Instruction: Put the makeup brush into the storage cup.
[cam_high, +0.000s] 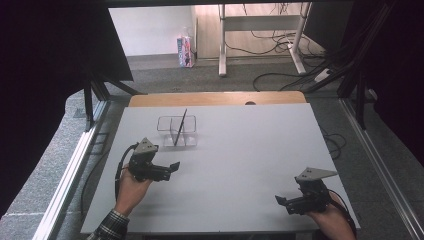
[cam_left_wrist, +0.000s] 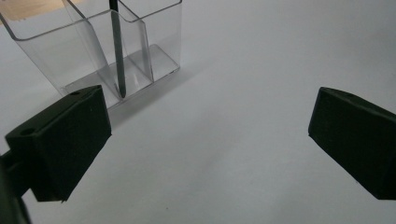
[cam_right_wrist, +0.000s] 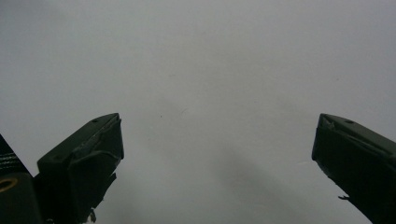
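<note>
A clear plastic organizer (cam_high: 176, 131) with compartments stands on the white table (cam_high: 240, 160), left of centre toward the back. A dark pen (cam_high: 180, 126) leans upright inside it. My left gripper (cam_high: 171, 169) rests just in front of the organizer, open, with nothing between its jaws. In the left gripper view the organizer (cam_left_wrist: 149, 42) and the pen (cam_left_wrist: 117, 56) lie ahead at the upper left, beyond the left gripper (cam_left_wrist: 210, 140). My right gripper (cam_high: 284, 204) sits near the front right corner, open and empty. In the right gripper view the right gripper (cam_right_wrist: 217, 158) faces bare table.
A wooden strip (cam_high: 215, 98) runs along the table's far edge. Metal rails (cam_high: 75, 165) flank both sides. On the floor beyond stand a pink carton (cam_high: 185, 51), desk legs (cam_high: 222, 45) and loose cables (cam_high: 280, 80).
</note>
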